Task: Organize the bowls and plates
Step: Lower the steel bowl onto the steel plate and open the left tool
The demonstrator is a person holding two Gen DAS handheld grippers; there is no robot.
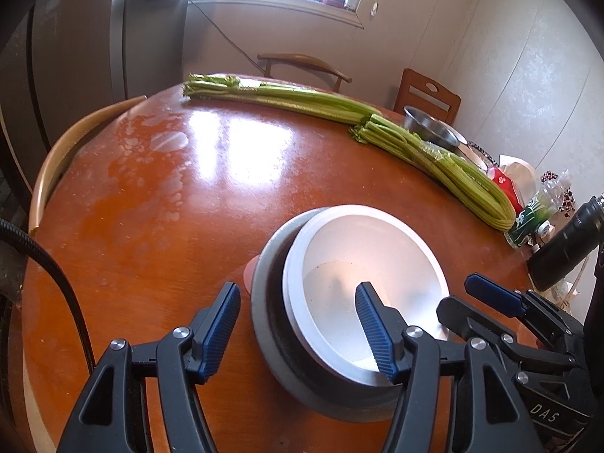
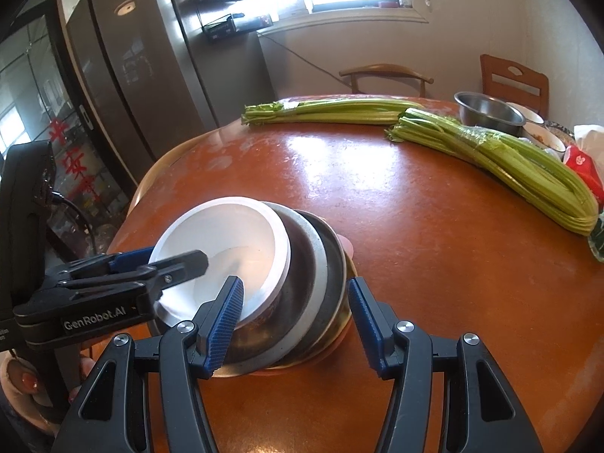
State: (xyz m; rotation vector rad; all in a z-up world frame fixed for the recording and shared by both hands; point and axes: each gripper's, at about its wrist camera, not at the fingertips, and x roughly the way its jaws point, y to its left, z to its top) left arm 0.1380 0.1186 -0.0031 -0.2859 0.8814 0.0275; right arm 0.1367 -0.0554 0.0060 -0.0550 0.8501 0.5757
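A white bowl [image 1: 362,260] [image 2: 226,238] sits nested in a grey bowl [image 1: 271,324] [image 2: 313,260], on a metal dish [image 2: 336,264] and a pink plate [image 2: 345,243], all on the round brown table [image 1: 151,207]. My left gripper [image 1: 298,324] is open, its jaws astride the near rims of the white and grey bowls, one finger inside the white bowl; it also shows in the right wrist view [image 2: 158,264]. My right gripper [image 2: 294,321] [image 1: 464,294] is open, astride the stack's right edge.
Two long celery bundles [image 1: 302,102] [image 2: 490,151] lie across the far side of the table. A steel bowl [image 2: 487,113], small dishes, a red packet [image 2: 585,170] and a bottle [image 1: 540,207] stand at the right. Chairs ring the table; a fridge stands left.
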